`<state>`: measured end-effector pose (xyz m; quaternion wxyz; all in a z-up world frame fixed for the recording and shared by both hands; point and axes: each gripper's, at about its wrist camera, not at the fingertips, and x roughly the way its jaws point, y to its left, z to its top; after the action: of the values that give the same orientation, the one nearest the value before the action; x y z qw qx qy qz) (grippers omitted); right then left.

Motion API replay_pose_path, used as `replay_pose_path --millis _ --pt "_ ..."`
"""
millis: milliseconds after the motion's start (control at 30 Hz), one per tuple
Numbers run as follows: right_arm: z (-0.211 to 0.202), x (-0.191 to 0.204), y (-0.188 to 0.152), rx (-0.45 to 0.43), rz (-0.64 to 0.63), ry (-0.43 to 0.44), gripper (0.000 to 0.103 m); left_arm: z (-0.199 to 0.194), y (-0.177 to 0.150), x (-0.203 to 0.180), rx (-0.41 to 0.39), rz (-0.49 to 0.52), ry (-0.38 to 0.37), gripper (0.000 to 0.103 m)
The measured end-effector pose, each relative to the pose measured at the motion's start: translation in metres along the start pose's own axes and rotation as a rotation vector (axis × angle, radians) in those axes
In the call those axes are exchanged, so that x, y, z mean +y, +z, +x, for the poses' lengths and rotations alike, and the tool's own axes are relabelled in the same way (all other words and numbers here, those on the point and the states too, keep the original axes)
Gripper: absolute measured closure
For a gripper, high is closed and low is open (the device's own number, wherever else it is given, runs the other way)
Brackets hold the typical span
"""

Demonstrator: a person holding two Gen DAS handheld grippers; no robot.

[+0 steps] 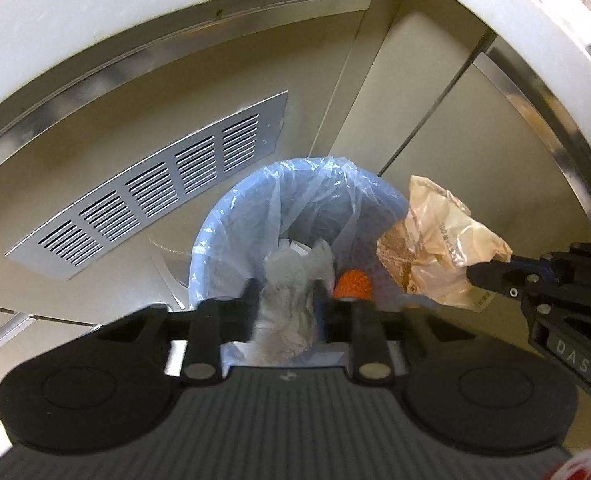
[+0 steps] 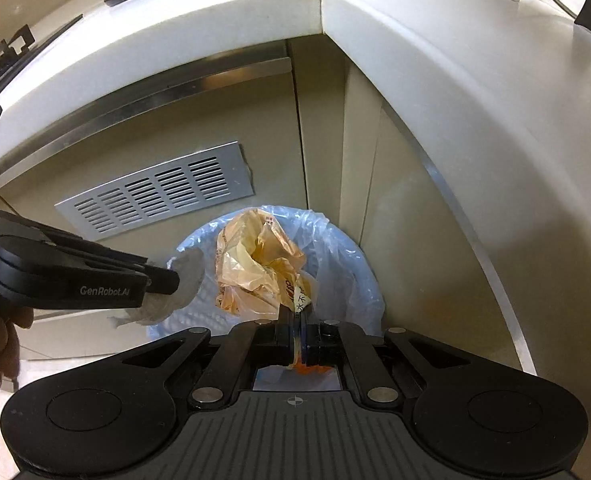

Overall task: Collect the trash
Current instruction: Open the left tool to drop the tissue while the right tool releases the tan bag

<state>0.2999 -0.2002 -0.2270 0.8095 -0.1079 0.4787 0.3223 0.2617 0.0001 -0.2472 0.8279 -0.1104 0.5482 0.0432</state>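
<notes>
Over the blue plastic-lined round bin (image 1: 231,236) in the cabinet corner, our left gripper (image 1: 285,294) stands parted around a crumpled white paper wad (image 1: 291,304). Our right gripper (image 2: 299,330) is clenched on a crinkled orange-tan plastic wrapper (image 2: 255,268) above the bin's rim; let go there, we judge it could catch the rim and fall outside.

Home kitchen corner, white countertop (image 2: 255,20), beige cabinet doors (image 2: 175,120), vent grille (image 2: 155,192), lined bin (image 1: 215,232)

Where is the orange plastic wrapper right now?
The orange plastic wrapper hangs pinched in the right gripper just above the lined trash bin, to the right of the crumpled tissue at the left gripper.
</notes>
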Motion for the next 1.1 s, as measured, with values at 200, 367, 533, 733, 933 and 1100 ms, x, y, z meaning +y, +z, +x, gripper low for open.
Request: replay_pose_path --millis 200,367,533,733,933,1100 --pt "0.002 -0.001 0.001 0.002 0.008 -0.002 0.100 -0.002 -0.001 0.000 0.002 0.005 0.003 0.067" --pt "0.002 0.000 0.001 -0.002 0.002 0.001 0.100 -0.011 -0.005 0.002 -0.002 0.002 0.005 0.067" --pt "0.000 0.001 0.000 -0.007 -0.004 0.008 0.100 -0.015 -0.013 0.007 -0.008 -0.007 0.016 0.067" --pt "0.002 0.005 0.001 -0.012 0.003 0.010 0.100 -0.021 -0.019 0.014 -0.011 -0.024 0.031 0.067" --pt "0.010 0.006 0.002 -0.022 0.028 0.034 0.100 -0.023 -0.020 0.016 -0.014 -0.033 0.037 0.067" --pt "0.016 0.000 0.001 -0.025 0.072 0.043 0.057 -0.023 -0.021 0.019 -0.015 -0.041 0.037 0.067"
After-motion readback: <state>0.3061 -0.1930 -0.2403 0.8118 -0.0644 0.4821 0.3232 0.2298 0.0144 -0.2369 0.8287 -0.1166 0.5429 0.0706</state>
